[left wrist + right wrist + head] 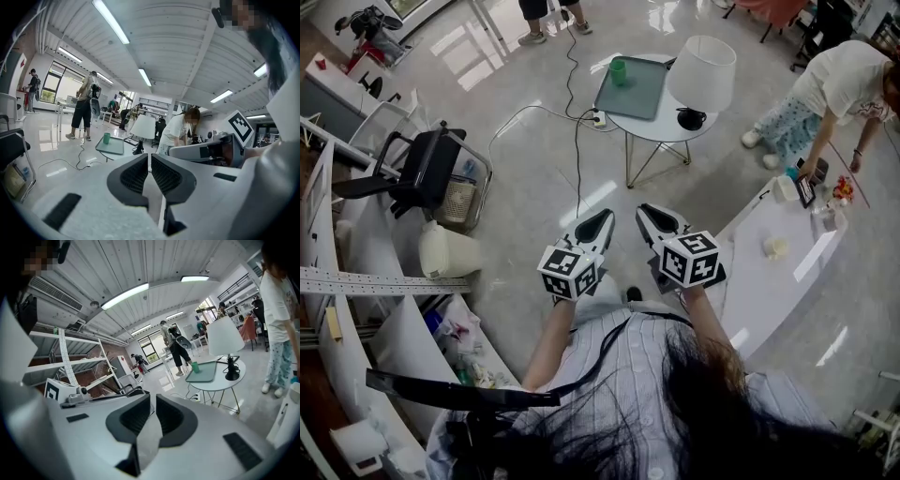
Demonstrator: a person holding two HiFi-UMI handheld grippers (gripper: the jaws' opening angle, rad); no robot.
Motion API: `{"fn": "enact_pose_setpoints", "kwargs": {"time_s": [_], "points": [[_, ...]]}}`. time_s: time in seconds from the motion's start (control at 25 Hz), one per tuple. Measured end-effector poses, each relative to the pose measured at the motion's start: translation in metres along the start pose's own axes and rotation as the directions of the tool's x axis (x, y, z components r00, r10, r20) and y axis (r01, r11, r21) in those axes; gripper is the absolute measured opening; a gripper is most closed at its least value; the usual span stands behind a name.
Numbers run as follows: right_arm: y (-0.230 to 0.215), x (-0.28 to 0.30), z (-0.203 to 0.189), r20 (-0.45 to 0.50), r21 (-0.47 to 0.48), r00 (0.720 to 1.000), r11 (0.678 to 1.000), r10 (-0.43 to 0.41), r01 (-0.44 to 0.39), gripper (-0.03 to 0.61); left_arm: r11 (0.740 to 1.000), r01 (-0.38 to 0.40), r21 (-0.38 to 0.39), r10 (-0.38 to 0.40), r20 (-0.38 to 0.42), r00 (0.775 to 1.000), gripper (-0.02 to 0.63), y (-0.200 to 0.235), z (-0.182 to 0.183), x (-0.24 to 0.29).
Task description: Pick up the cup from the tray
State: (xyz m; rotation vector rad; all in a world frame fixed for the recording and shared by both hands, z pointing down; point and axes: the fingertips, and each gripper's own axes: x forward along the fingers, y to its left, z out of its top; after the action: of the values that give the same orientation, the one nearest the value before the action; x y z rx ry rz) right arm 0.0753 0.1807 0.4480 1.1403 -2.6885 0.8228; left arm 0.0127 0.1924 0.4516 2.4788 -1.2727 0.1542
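Small green cup [619, 71], upright in a far corner of the grey-green tray [642, 98], on a round white tabletop [661, 131]. Too small to tell any contents. Tabletop partly hidden behind a white lamp shade [701, 70]. Left hand-held gripper [602, 220] and right hand-held gripper [649, 216] both with jaws together, well apart from the cup.

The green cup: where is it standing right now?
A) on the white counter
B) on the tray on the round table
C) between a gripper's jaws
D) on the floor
B: the cup stands upright on the tray, on the round table beside the lamp.
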Motion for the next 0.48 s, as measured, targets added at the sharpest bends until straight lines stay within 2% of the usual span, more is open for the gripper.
{"fn": "enact_pose_setpoints", "kwargs": {"time_s": [0.48], "points": [[-0.027,0.017,0.011,-0.006,0.009,0.999,0.999,-0.035,0.035,0.057,1.000,0.026,-0.018,-0.026,-0.010,1.000,0.015,0.020,0.006,0.032]]}}
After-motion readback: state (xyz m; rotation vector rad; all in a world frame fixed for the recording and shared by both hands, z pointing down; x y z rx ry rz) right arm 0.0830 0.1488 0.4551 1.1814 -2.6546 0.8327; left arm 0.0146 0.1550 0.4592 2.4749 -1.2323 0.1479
